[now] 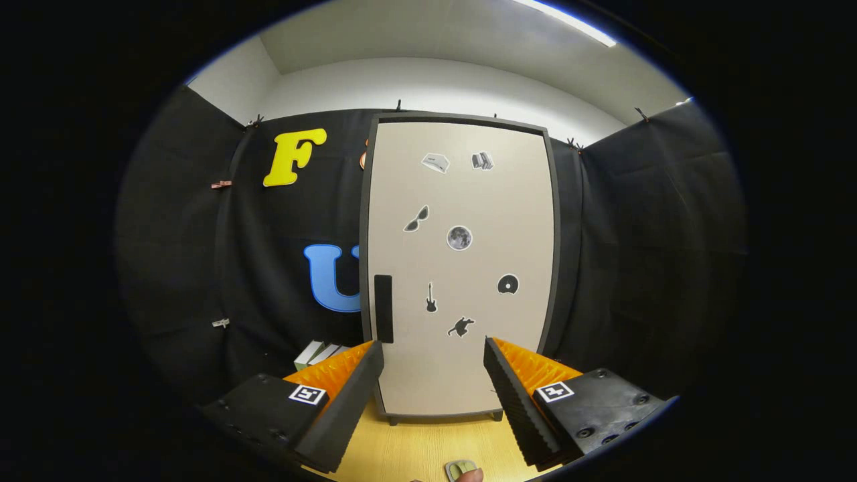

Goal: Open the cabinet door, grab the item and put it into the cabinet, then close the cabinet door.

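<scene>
A tall cabinet [462, 201] with a dark frame stands on the wooden table [428, 445] straight ahead of my fingers. Its beige door is shut and carries several small stickers. A dark vertical handle [383, 308] sits on the door's left edge, just above my left fingertip [371, 351]. My gripper [434, 349] is open, held a little back from the door, with nothing between the fingers. A small pale item [460, 468] lies on the table close under the gripper, and a fingertip of a person [471, 476] touches it.
Some white and green boxes [320, 353] stand left of the cabinet, behind my left finger. Black cloth walls close in the booth behind and on both sides. Bare wood runs between the cabinet's feet and the gripper.
</scene>
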